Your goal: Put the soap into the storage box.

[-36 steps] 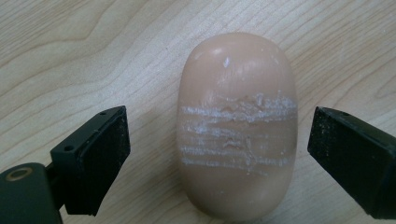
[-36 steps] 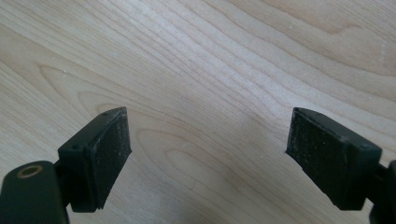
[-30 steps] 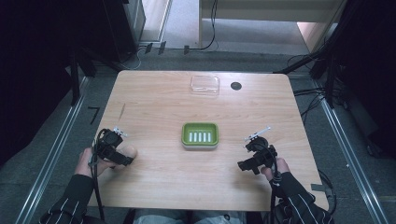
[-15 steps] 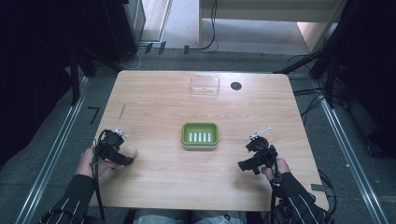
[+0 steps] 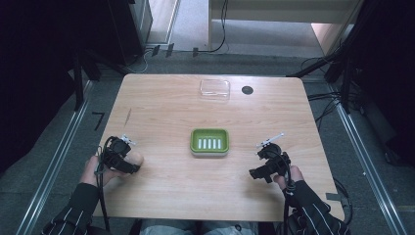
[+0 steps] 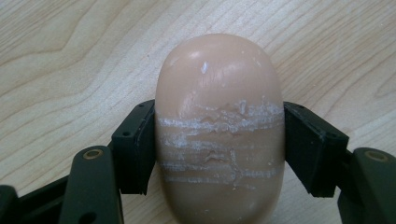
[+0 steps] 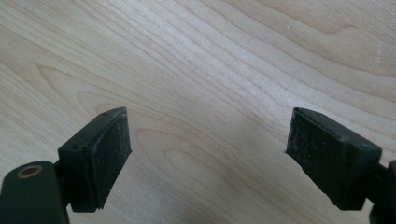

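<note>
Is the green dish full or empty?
Empty. In the high view the green dish shows only its bare white slots. The soap is still out on the table, squeezed in the left claw.

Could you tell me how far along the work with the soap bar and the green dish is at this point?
Done: the left gripper has just closed its fingers on the sides of the soap bar, which lies on the table. In hand: that grip. Left: probably lifting the bar and carrying it to the green dish, which holds nothing. The right gripper rests open over bare wood.
</note>
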Available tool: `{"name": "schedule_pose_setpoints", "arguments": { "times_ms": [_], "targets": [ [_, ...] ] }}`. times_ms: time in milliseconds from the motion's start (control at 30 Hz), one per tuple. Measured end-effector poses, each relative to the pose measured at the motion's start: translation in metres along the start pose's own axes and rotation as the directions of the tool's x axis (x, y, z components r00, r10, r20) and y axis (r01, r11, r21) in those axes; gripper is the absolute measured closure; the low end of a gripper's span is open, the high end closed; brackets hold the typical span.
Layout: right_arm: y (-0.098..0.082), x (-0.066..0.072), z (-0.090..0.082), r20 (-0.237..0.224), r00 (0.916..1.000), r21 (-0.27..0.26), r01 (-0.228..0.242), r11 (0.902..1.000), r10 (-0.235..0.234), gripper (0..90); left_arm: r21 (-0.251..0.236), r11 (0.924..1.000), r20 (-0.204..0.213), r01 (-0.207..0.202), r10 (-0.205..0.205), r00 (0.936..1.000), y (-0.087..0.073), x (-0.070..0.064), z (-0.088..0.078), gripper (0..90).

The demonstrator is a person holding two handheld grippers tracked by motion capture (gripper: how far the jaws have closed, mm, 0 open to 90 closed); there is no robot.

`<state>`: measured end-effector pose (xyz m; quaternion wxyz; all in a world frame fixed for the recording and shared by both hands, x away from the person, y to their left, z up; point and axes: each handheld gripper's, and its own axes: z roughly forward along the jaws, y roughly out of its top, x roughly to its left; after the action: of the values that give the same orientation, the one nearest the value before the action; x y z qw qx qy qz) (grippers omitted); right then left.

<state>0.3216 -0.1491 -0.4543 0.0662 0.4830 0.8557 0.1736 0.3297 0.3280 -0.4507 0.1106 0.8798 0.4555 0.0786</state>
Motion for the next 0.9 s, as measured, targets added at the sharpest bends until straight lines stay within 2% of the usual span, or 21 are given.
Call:
{"name": "schedule_pose_setpoints", "arguments": {
  "times_ms": [233, 600, 900],
  "targets": [
    [0.000, 0.000, 0.000, -0.001, 1.0000, 0.003, -0.006, 1.0000, 0.006, 14.1, -0.010, 0.9999, 0.000, -0.006, 0.006, 1.0000, 0.000, -0.001, -0.003, 33.6],
    [0.000, 0.000, 0.000, 0.005, 1.0000, 0.009, 0.007, 0.9999, -0.007, 14.1, -0.044, 0.9974, -0.007, -0.057, 0.056, 0.9984, 0.010, -0.011, -0.010, 33.6],
    [0.000, 0.000, 0.000, 0.009, 0.9999, 0.012, 0.011, 0.9999, -0.011, 14.1, -0.044, 0.9952, -0.004, -0.088, 0.088, 0.9961, 0.020, -0.013, -0.009, 33.6]
  ]
}}
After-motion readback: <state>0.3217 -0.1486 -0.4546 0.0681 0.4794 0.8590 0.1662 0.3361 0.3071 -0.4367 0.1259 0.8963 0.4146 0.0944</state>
